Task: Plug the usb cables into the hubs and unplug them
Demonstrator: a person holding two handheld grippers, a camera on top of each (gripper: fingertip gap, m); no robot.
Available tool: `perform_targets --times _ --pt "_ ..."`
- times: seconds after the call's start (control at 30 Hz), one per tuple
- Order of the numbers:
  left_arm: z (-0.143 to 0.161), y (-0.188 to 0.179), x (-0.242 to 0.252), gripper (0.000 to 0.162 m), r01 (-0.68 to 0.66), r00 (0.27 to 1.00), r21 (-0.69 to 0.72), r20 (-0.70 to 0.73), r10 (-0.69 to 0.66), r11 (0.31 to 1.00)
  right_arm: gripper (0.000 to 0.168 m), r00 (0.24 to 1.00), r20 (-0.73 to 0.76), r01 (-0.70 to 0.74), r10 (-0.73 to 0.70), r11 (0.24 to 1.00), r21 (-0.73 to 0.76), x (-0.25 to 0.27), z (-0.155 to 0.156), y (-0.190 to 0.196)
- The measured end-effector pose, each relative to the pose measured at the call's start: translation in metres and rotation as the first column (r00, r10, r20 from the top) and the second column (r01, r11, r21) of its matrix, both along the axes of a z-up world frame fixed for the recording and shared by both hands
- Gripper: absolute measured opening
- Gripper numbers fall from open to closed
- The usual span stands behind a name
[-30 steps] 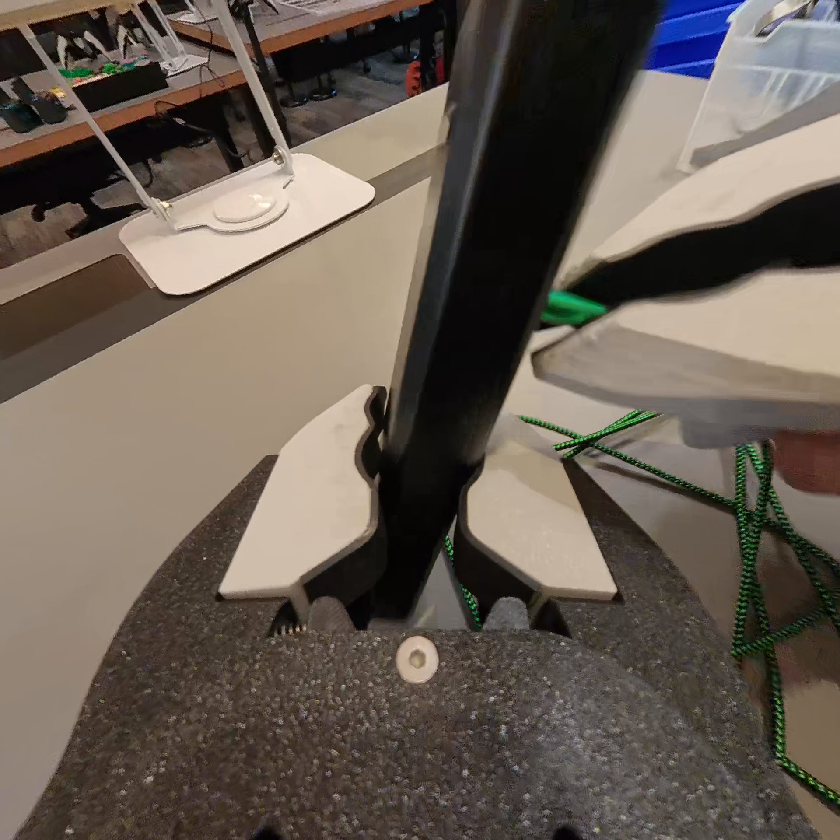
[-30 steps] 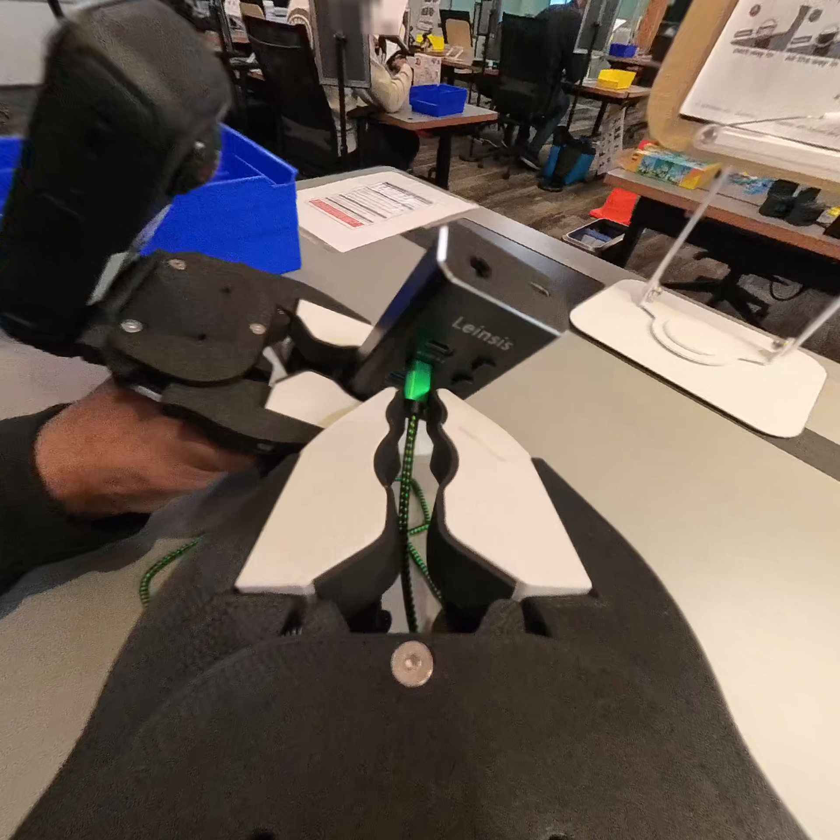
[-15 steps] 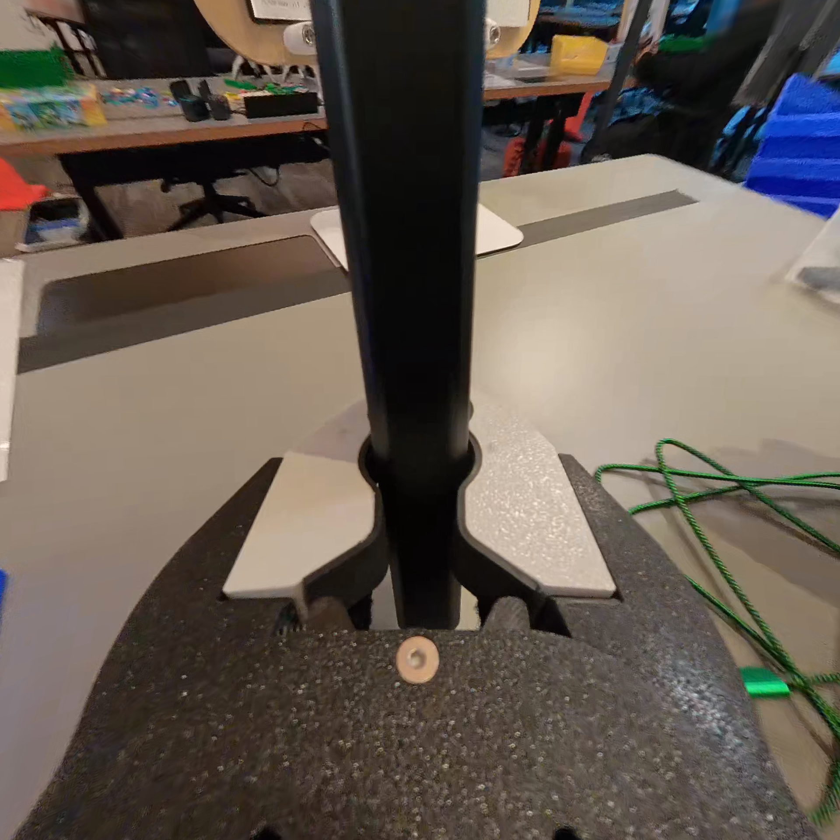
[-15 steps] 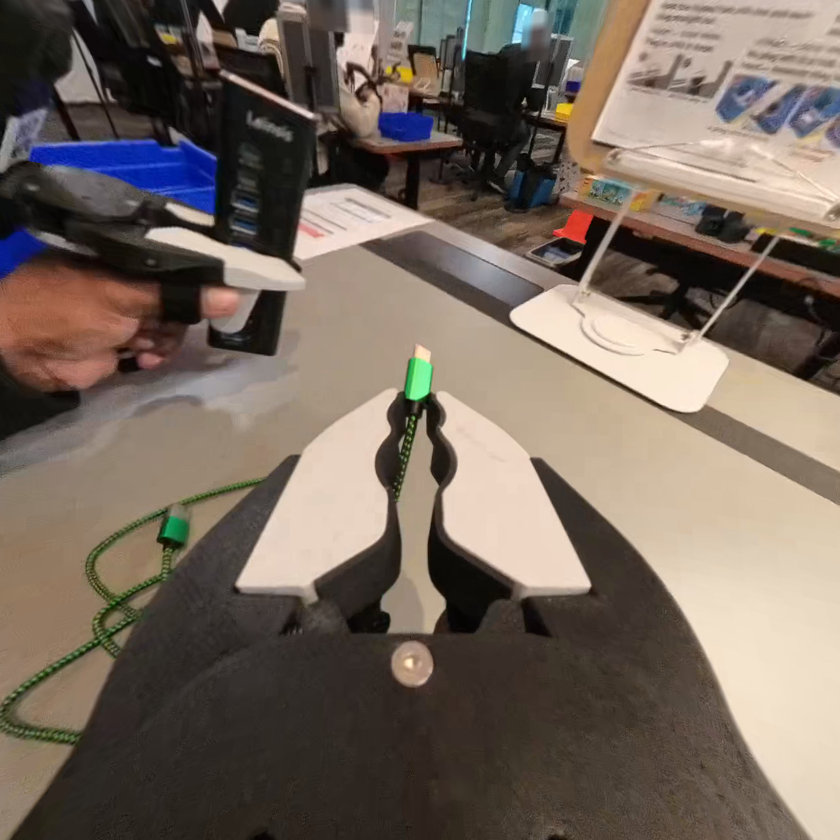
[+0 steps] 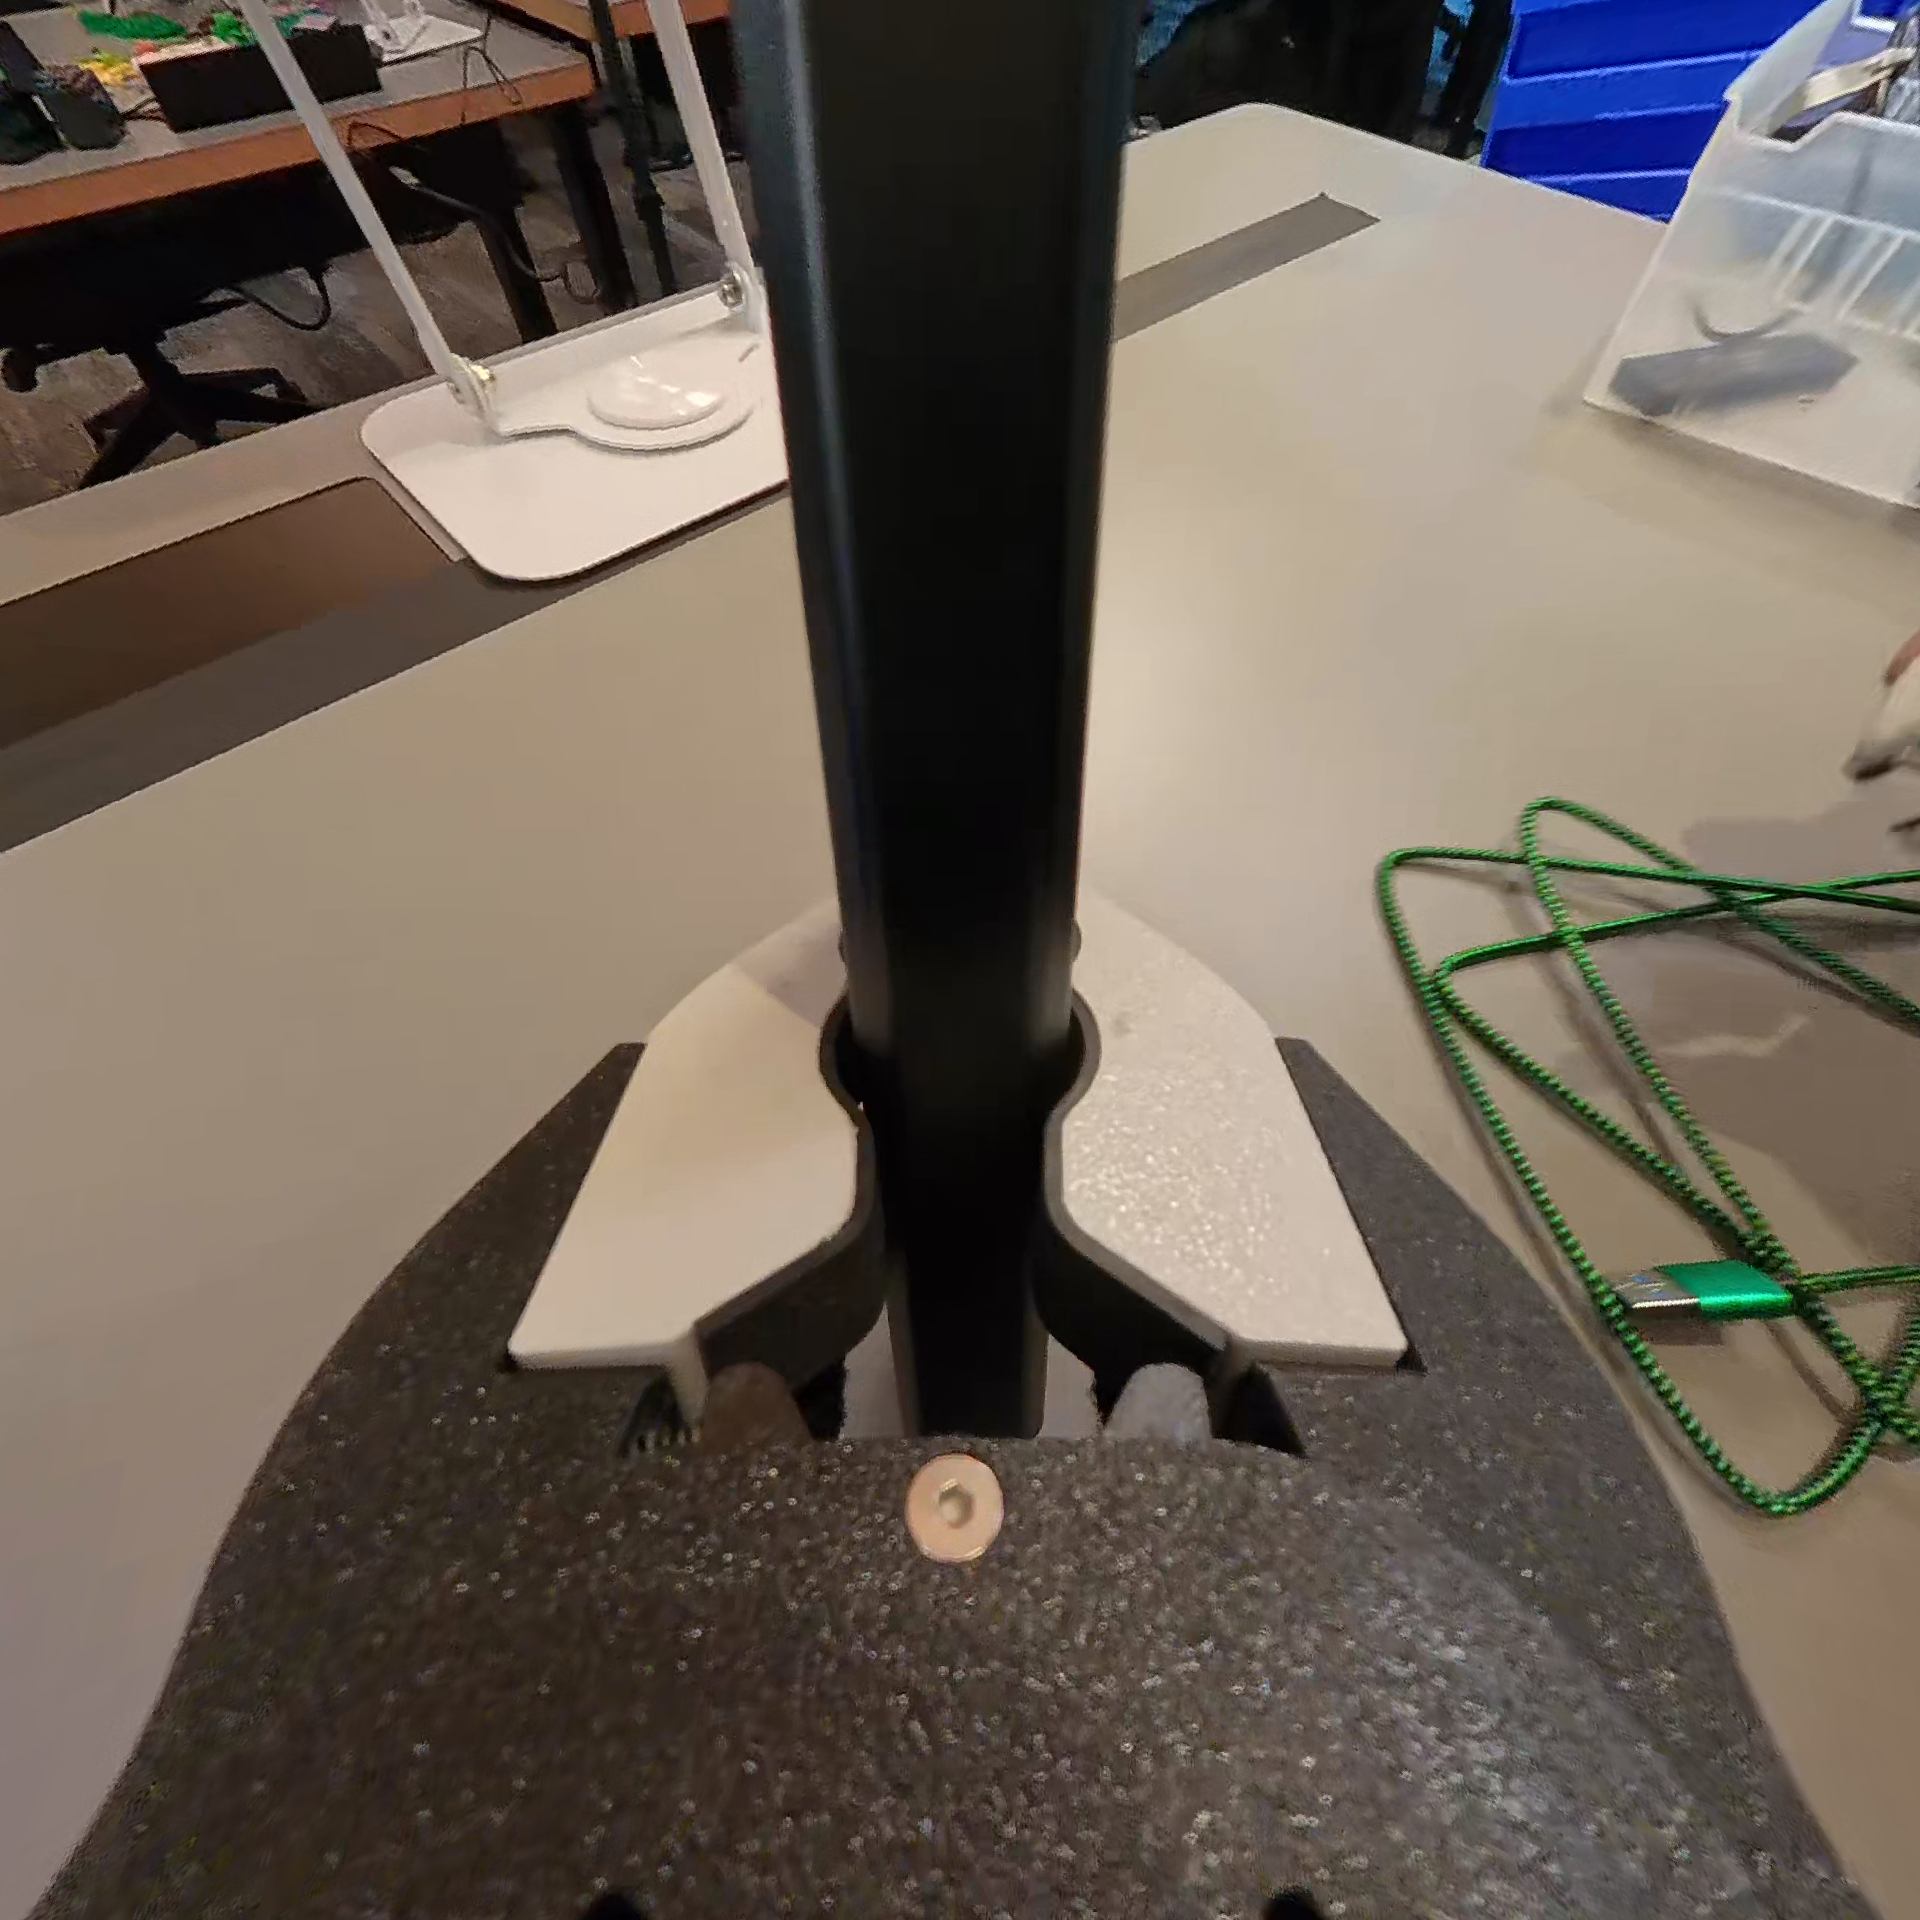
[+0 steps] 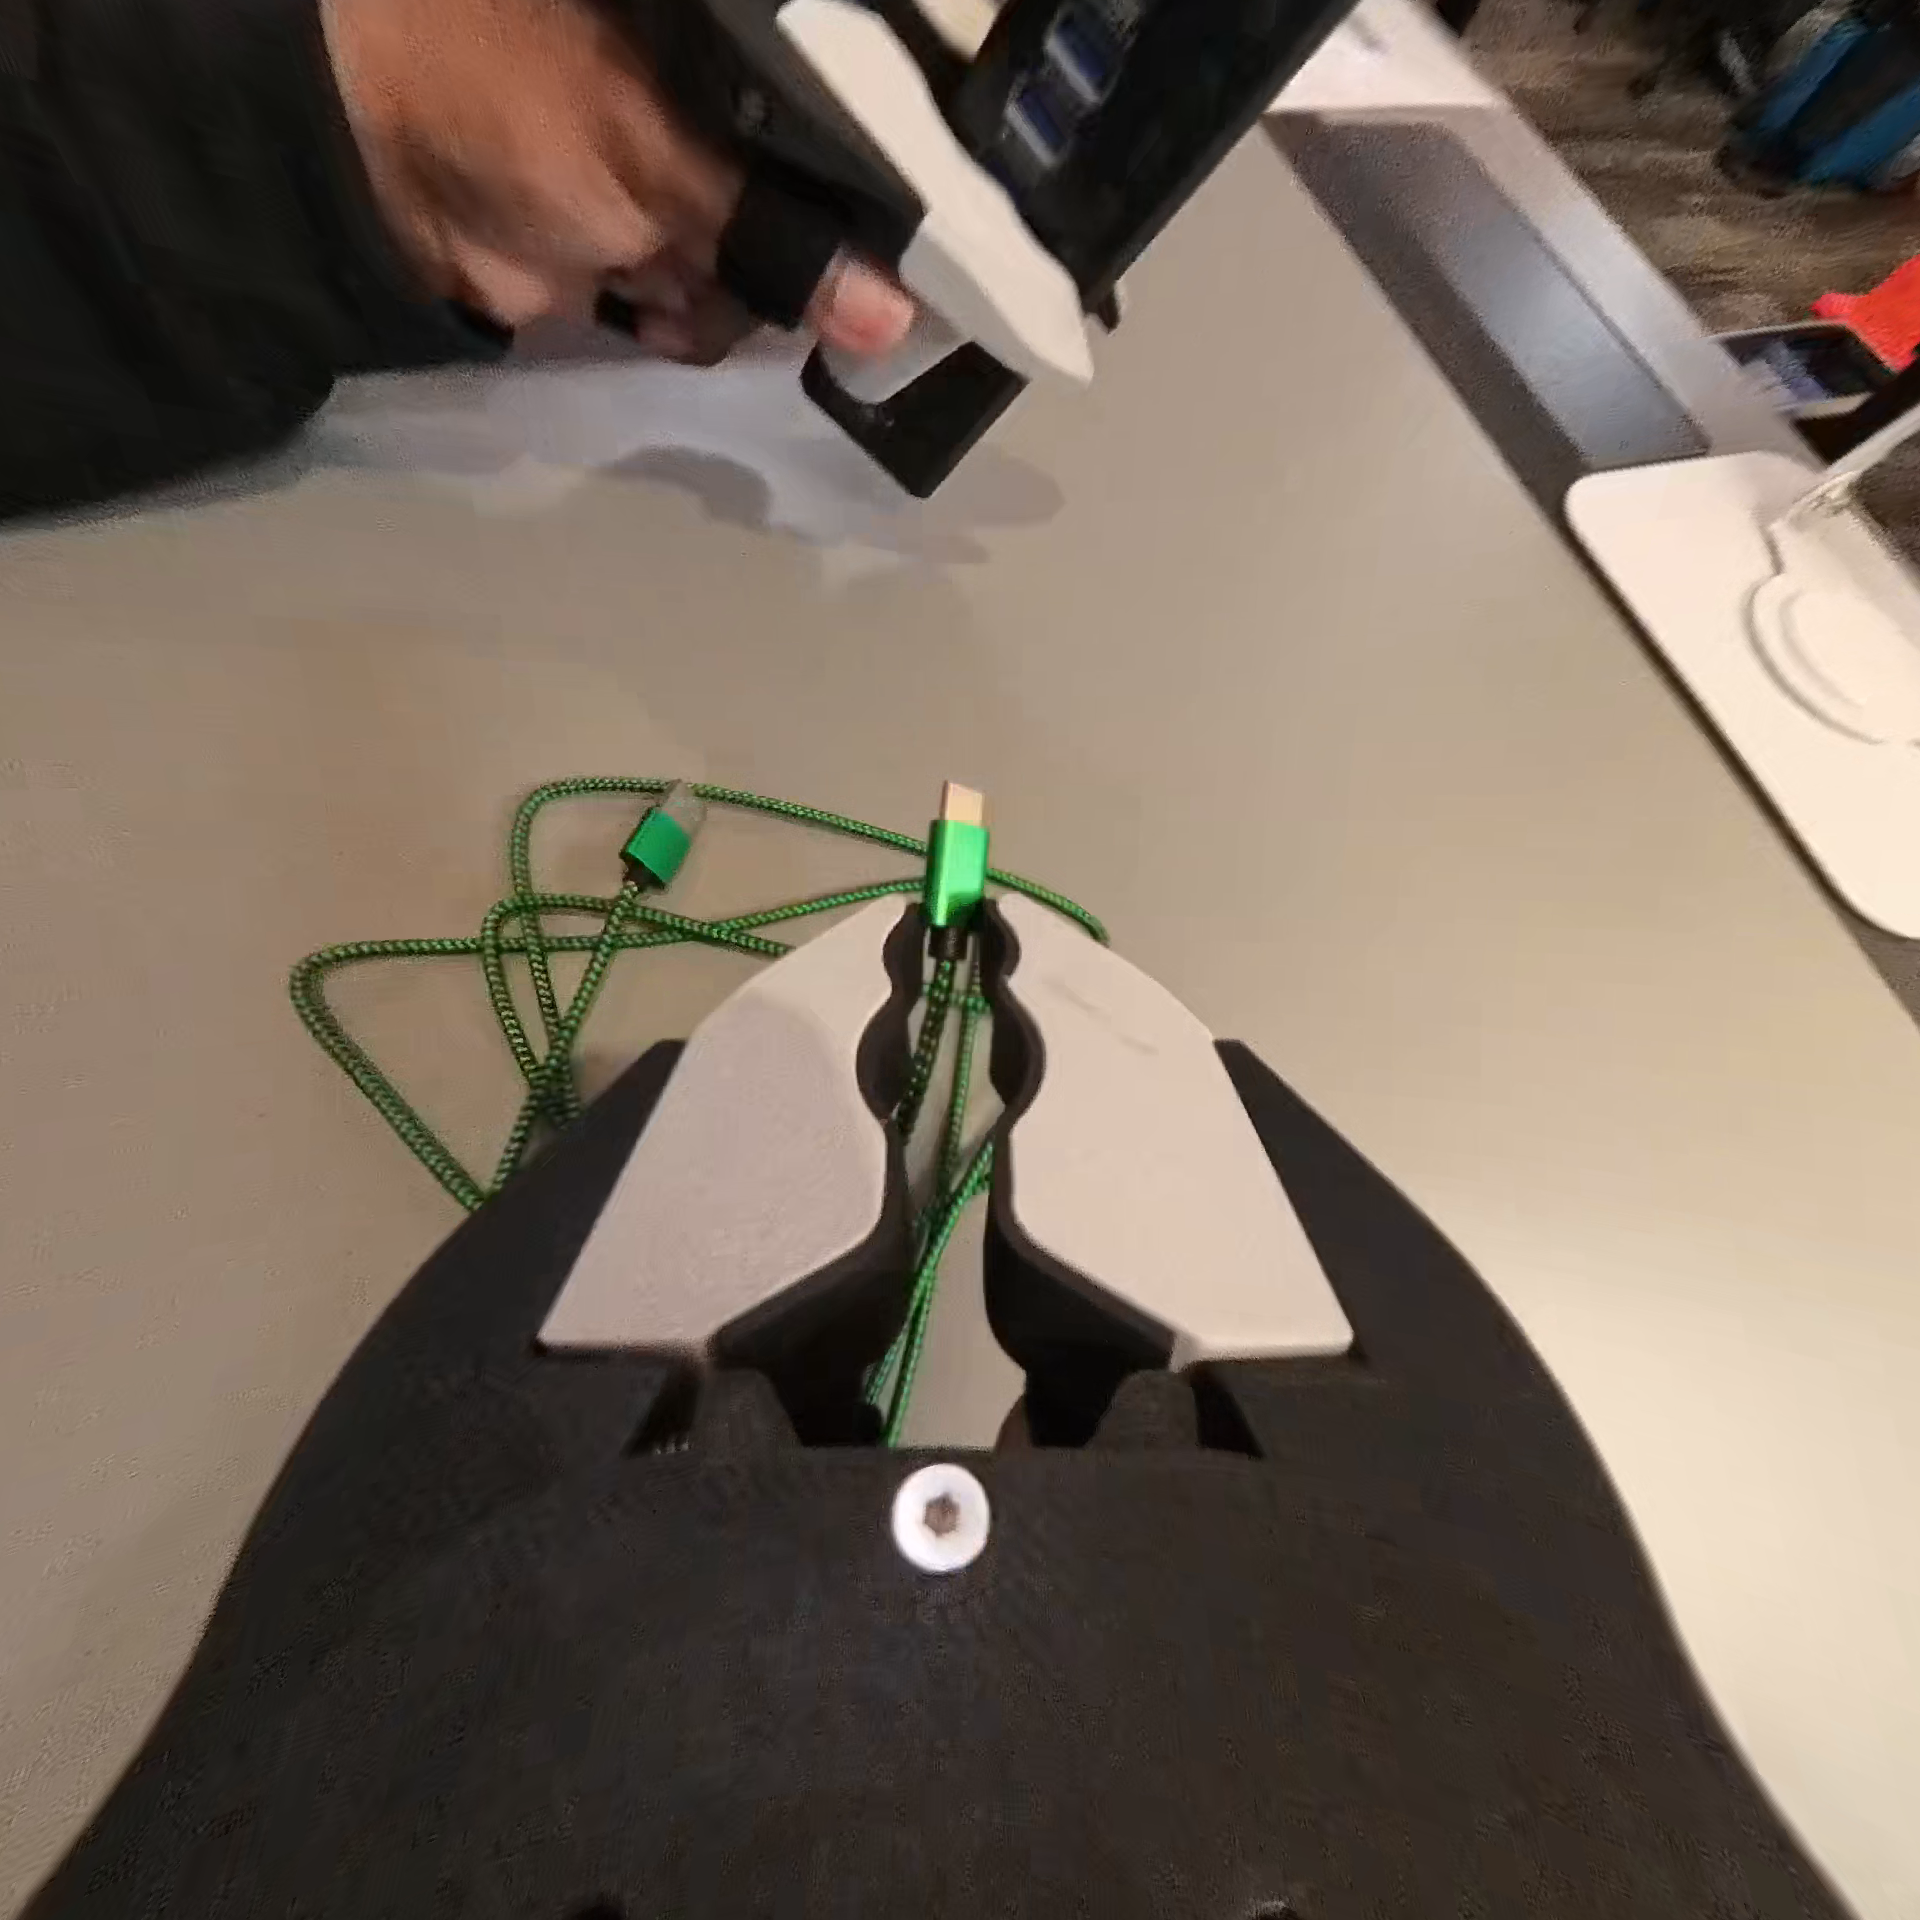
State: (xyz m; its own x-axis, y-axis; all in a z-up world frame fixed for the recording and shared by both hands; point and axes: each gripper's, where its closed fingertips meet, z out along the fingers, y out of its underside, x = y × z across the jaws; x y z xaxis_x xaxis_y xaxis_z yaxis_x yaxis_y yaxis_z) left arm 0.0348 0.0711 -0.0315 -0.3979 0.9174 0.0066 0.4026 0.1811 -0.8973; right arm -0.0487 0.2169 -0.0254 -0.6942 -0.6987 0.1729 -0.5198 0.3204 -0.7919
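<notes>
USB-C plug point(image 6: 956, 871) pinched in right gripper point(image 6: 951, 935), long axis pointing far, above table point(image 6: 1247, 727). USB hub point(image 5: 951, 623) upright, clamped in left gripper point(image 5: 956, 997). Cable point(image 6: 540, 987) coiled near-left.

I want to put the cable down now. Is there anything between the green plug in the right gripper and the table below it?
Mostly no. The right gripper is shut on the small green plug; under it lie only loops of the same green cable and its other plug on the table. The hub in the left gripper is apart, up left.
</notes>
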Motion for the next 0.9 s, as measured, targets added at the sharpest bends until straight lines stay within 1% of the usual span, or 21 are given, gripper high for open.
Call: perform_targets --times 0.03,0.1,0.17,0.2,0.27,0.33,0.4,0.47,0.53,0.6,0.63,0.67,0.7,0.73,0.77,0.9 --pt "-0.001 0.001 0.000 0.029 0.002 1.000 -0.002 0.006 -0.002 1.000 0.009 1.000 -0.027 -0.010 0.011 1.000 0.026 0.002 -0.009 0.003" --pt "-0.002 0.003 -0.001 0.029 0.006 1.000 -0.008 0.013 -0.006 1.000 0.009 0.996 -0.084 0.014 -0.006 0.995 0.096 -0.001 -0.029 0.005" --pt "-0.001 0.003 -0.001 0.029 0.005 1.000 -0.012 0.012 -0.005 1.000 0.008 0.982 -0.183 0.067 -0.039 0.987 0.149 -0.011 -0.051 0.005" --pt "-0.001 0.003 -0.001 0.029 0.006 1.000 -0.013 0.009 -0.006 1.000 0.010 0.971 -0.233 0.086 -0.049 0.985 0.152 -0.016 -0.058 0.005" --pt "-0.001 0.003 0.000 0.029 0.004 1.000 -0.014 0.010 -0.004 1.000 0.020 0.957 -0.286 0.101 -0.056 0.984 0.146 -0.022 -0.062 0.007" --pt "-0.002 0.003 0.000 0.029 0.003 1.000 -0.014 0.015 -0.003 1.000 0.027 0.963 -0.260 0.109 -0.069 0.983 0.146 -0.025 -0.054 0.010" --pt "-0.002 0.003 0.000 0.029 0.006 1.000 -0.015 0.019 -0.006 1.000 0.035 0.973 -0.207 0.134 -0.102 0.979 0.150 -0.031 -0.038 0.013" --pt "-0.002 0.004 -0.001 0.029 0.010 1.000 -0.016 0.021 -0.010 1.000 0.050 0.973 -0.165 0.194 -0.160 0.957 0.217 -0.042 -0.031 0.022" --pt "-0.002 0.005 -0.001 0.029 0.014 1.000 -0.019 0.023 -0.013 1.000 0.060 0.964 -0.146 0.261 -0.224 0.908 0.327 -0.051 -0.041 0.038" --pt "0.000 0.006 -0.002 0.029 0.016 1.000 -0.022 0.023 -0.016 1.000 0.064 0.957 -0.153 0.289 -0.247 0.864 0.412 -0.051 -0.062 0.053" --pt "0.001 0.006 -0.002 0.029 0.018 1.000 -0.023 0.019 -0.018 1.000 0.062 0.950 -0.183 0.310 -0.254 0.843 0.439 -0.053 -0.074 0.059" --pt "0.001 0.007 -0.003 0.029 0.021 1.000 -0.023 0.015 -0.020 1.000 0.061 0.942 -0.209 0.331 -0.264 0.838 0.433 -0.055 -0.081 0.060" --pt "0.002 0.008 -0.004 0.029 0.024 1.000 -0.022 0.013 -0.024 0.999 0.038 0.943 -0.189 0.329 -0.273 0.847 0.418 -0.053 -0.080 0.059" --pt "0.002 0.008 -0.004 0.029 0.025 1.000 -0.024 0.012 -0.024 0.999 0.027 0.945 -0.182 0.323 -0.270 0.848 0.420 -0.051 -0.079 0.059" --pt "0.001 0.008 -0.004 0.029 0.024 1.000 -0.027 0.014 -0.024 0.999 0.011 0.947 -0.189 0.317 -0.259 0.851 0.420 -0.050 -0.079 0.060" --pt "0.003 0.008 -0.003 0.029 0.019 1.000 -0.024 0.007 -0.019 1.000 0.003 0.958 -0.213 0.269 -0.194 0.867 0.420 -0.047 -0.079 0.063"
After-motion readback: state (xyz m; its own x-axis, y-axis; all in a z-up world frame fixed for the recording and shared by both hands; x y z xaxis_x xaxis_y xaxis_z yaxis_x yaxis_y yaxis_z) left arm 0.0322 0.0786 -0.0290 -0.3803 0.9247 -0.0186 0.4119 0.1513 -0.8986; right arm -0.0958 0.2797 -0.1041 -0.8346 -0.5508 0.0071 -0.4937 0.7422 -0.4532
